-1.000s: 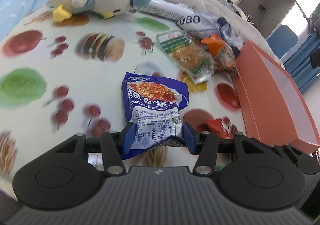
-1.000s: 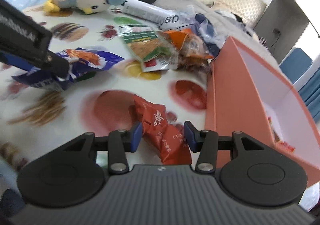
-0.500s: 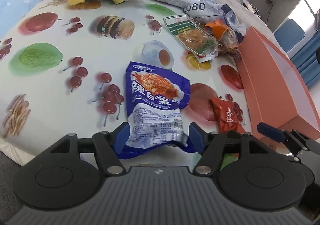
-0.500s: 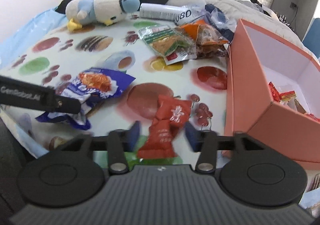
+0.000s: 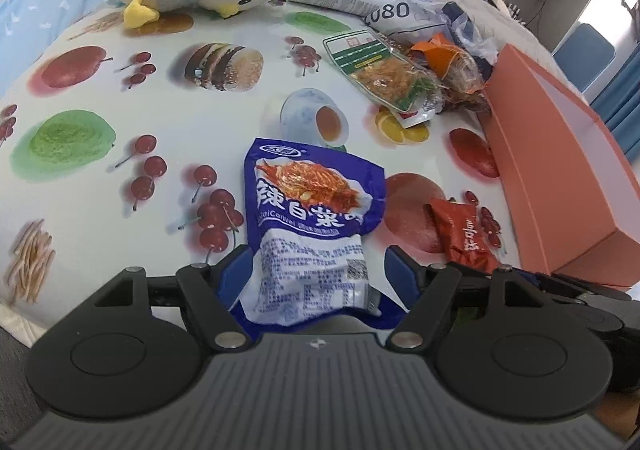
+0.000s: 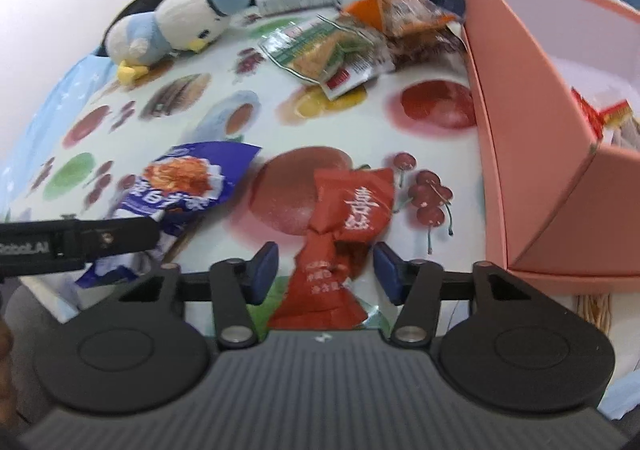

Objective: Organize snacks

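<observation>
Left gripper (image 5: 318, 270): jaws opening, astride blue snack packet (image 5: 310, 218), pads clear | Right gripper (image 6: 326, 270): jaws closing around red packet (image 6: 340, 234), no contact | Pink box (image 6: 532, 154) at 2 o'clock | Packets light, crinkly, slippery; pinch lower edge.

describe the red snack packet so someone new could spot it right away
Start at the tall salmon-pink cardboard box on the fruit-print tablecloth. Just left of its front corner lies a crumpled red foil packet, between the right gripper pads. Unlike the nearby blue pouch, it is red with white characters.
</observation>
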The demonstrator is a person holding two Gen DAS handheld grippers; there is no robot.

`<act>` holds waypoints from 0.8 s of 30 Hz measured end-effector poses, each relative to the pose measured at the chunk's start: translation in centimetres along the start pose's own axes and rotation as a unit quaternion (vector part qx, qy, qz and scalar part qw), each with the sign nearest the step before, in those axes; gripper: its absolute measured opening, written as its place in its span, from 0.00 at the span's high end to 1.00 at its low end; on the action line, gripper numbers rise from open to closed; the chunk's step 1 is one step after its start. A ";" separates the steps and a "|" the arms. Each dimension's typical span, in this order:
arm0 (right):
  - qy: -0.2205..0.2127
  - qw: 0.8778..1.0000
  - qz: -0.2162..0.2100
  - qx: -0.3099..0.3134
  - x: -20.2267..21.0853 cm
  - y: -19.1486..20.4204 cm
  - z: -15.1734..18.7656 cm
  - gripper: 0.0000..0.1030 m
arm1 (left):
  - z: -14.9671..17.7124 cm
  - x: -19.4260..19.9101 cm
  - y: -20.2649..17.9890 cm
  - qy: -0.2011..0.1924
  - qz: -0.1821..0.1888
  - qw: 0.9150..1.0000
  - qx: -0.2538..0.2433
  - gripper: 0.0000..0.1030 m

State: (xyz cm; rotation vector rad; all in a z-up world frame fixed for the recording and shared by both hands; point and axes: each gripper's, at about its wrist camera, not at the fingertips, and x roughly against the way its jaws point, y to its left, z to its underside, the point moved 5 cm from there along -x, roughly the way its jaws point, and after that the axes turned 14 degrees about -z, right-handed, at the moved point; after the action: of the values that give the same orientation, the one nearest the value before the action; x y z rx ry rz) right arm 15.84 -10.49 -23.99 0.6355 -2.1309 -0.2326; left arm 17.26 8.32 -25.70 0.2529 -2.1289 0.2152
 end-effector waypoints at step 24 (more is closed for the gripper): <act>0.007 1.000 0.020 0.020 0.5 -0.5 0.5 0.59 | -0.3 -2.5 -1.6 0.008 -0.059 0.997 -0.047 0.44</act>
State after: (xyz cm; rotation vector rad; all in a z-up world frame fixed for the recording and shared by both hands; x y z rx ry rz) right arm 15.40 -11.25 -24.10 0.6153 -2.1378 -0.1628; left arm 19.19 7.13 -27.57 0.3191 -2.0953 0.0491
